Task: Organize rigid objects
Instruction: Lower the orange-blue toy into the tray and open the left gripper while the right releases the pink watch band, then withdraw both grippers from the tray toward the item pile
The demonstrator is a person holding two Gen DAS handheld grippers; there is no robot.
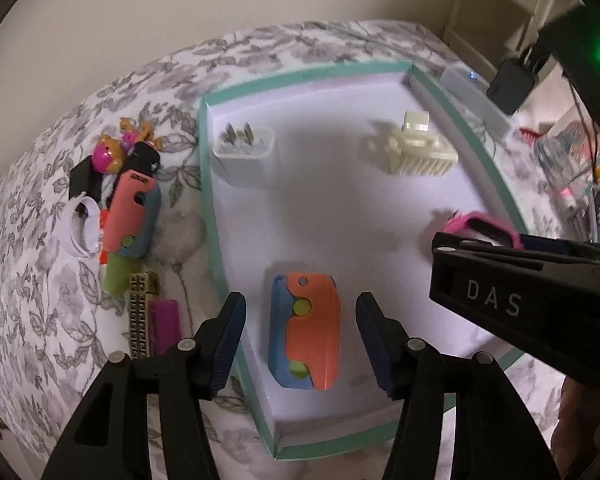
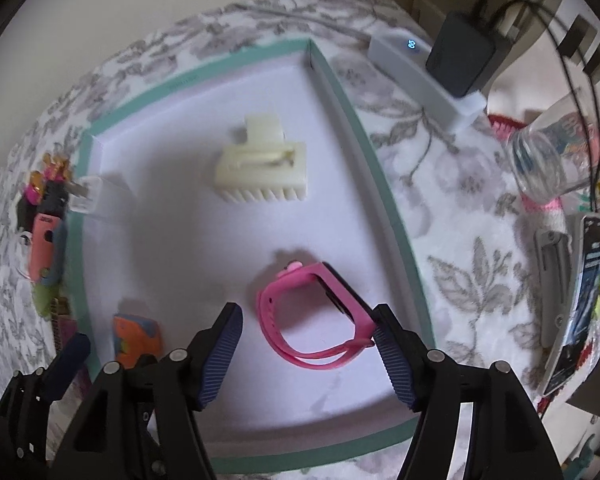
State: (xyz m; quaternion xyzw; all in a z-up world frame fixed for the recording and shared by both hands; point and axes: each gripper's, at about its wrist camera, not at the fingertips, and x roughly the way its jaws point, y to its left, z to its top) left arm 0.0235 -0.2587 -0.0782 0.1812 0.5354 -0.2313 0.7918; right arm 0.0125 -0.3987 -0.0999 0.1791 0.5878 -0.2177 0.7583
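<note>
A shallow teal-rimmed white tray [image 1: 204, 184] [image 2: 80, 264] lies on a floral cloth. In it are an orange-and-blue toy [image 1: 306, 330] [image 2: 136, 336], a white plug adapter [image 1: 244, 156] [image 2: 90, 194], a cream comb clip [image 1: 420, 148] [image 2: 264, 172] and a pink watch band [image 1: 482, 226] [image 2: 312, 316]. My left gripper [image 1: 300, 344] is open, its fingers on either side of the orange-and-blue toy without touching it. My right gripper [image 2: 308, 356] is open around the pink watch band, the right finger close against it.
Left of the tray lies a pile: a second orange-and-blue toy [image 1: 130, 216], a white ring [image 1: 82, 226], a pink-and-gold toy [image 1: 110, 156], a green piece [image 1: 116, 276], a patterned comb [image 1: 140, 320]. Right of it are a white power bank [image 2: 424, 80], a plastic bottle [image 2: 548, 160] and packets [image 2: 580, 300].
</note>
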